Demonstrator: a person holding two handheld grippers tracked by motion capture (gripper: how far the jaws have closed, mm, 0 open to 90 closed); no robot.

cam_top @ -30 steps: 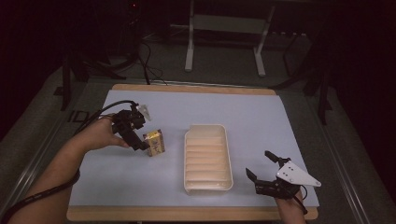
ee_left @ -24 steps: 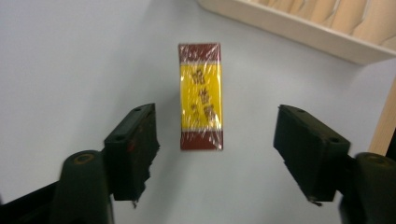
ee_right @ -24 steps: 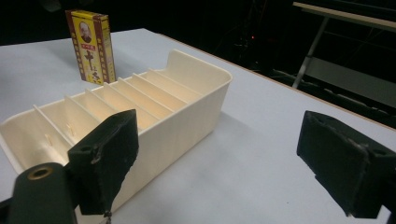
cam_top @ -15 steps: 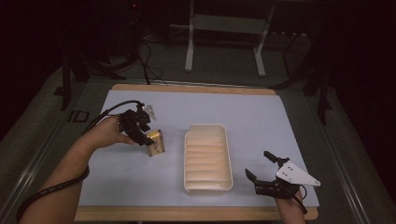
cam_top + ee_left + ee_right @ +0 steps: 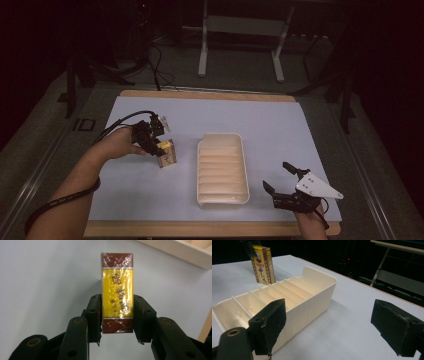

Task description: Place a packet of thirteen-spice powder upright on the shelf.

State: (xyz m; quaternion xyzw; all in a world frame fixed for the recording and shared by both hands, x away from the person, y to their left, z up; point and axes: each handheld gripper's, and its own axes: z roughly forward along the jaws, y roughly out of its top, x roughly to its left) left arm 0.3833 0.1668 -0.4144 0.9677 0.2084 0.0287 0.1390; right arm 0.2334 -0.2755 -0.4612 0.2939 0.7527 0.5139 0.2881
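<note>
Moved since 1 second back: my left tongs (image 5: 161,145) have come down onto the box (image 5: 168,153) and their jaws have just been closing, the box between them.
Item 1: box, yellow and maroon, film-wrapped, upright on the mat (image 5: 280,125), left of the tray (image 5: 222,170); pinched across its narrow sides, ready to lift.
Item 2: right tongs (image 5: 281,178), gaping, empty, near right of the tray, waiting.
</note>
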